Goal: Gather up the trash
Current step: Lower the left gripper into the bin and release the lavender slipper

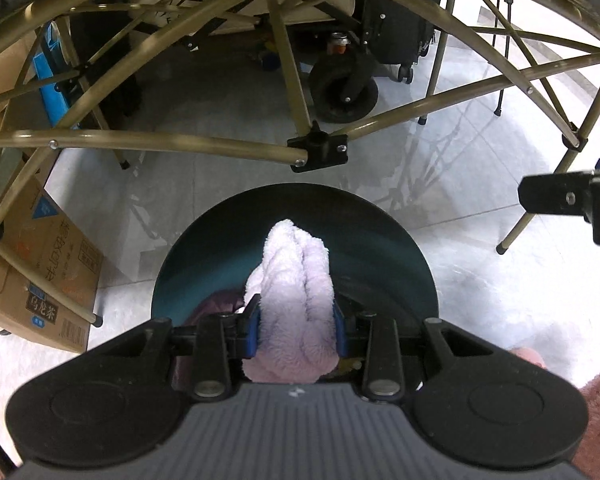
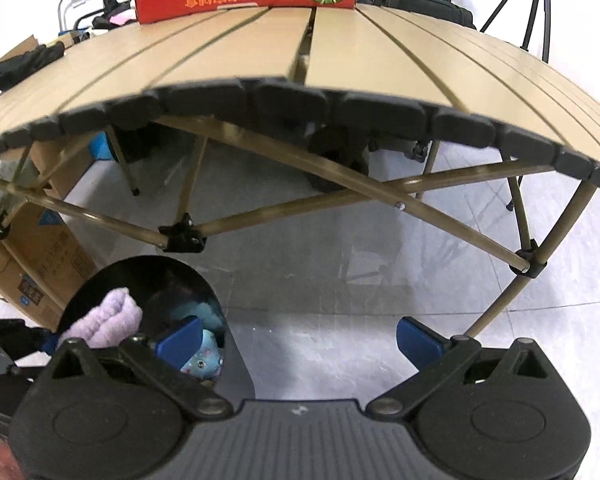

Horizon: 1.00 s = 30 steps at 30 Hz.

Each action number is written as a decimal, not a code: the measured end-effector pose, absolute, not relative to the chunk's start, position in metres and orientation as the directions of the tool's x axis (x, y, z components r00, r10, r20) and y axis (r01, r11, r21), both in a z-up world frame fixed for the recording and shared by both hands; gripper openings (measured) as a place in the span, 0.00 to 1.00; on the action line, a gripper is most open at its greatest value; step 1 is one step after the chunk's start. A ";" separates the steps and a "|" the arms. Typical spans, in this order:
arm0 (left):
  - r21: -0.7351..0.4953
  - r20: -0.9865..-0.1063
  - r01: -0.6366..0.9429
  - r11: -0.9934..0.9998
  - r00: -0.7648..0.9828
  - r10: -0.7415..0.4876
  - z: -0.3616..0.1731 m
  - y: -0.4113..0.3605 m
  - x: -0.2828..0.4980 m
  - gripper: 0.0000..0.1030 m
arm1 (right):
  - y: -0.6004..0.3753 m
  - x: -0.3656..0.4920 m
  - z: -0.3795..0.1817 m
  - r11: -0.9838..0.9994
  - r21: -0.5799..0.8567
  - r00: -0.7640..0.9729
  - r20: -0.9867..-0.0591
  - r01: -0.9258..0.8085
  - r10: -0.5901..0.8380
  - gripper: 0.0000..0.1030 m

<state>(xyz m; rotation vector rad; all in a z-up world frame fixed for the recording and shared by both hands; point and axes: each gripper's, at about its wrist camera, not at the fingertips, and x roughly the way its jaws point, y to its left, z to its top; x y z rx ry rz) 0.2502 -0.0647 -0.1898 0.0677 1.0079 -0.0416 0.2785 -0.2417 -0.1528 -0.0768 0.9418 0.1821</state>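
Lilac fleece cloth (image 1: 296, 300) sits clamped in the left gripper (image 1: 296, 330) directly above the dark bin (image 1: 380, 232), so a clean drop needs it centred before releasing, while the right gripper (image 2: 300, 338) hangs spread and empty nearby.

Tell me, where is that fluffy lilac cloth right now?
The lilac cloth is pinched in the left gripper, held over the open mouth of the dark bin on the floor, just in front of the folding table.

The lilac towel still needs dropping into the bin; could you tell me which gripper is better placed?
Left: the left gripper already clamps the lilac towel directly above the bin; the right gripper is open, empty.
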 end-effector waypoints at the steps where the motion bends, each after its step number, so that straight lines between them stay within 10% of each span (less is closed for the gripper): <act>1: 0.037 -0.847 0.064 0.997 0.532 -0.003 -0.191 -0.064 0.251 0.34 | -0.241 0.279 -0.154 0.982 0.009 0.572 -0.812 -0.186 0.116 1.00; 4: 0.015 -0.854 0.058 0.998 0.521 -0.017 -0.192 -0.061 0.253 0.38 | -0.239 0.280 -0.156 0.983 0.001 0.568 -0.816 -0.183 0.107 1.00; 9: -0.009 -0.849 0.013 1.000 0.528 -0.014 -0.188 -0.054 0.253 1.00 | -0.233 0.282 -0.158 0.980 -0.007 0.564 -0.819 -0.198 0.108 1.00; 30: 0.009 -0.846 -0.026 1.000 0.533 0.022 -0.180 -0.049 0.253 1.00 | -0.236 0.281 -0.157 0.978 -0.006 0.566 -0.816 -0.206 0.114 1.00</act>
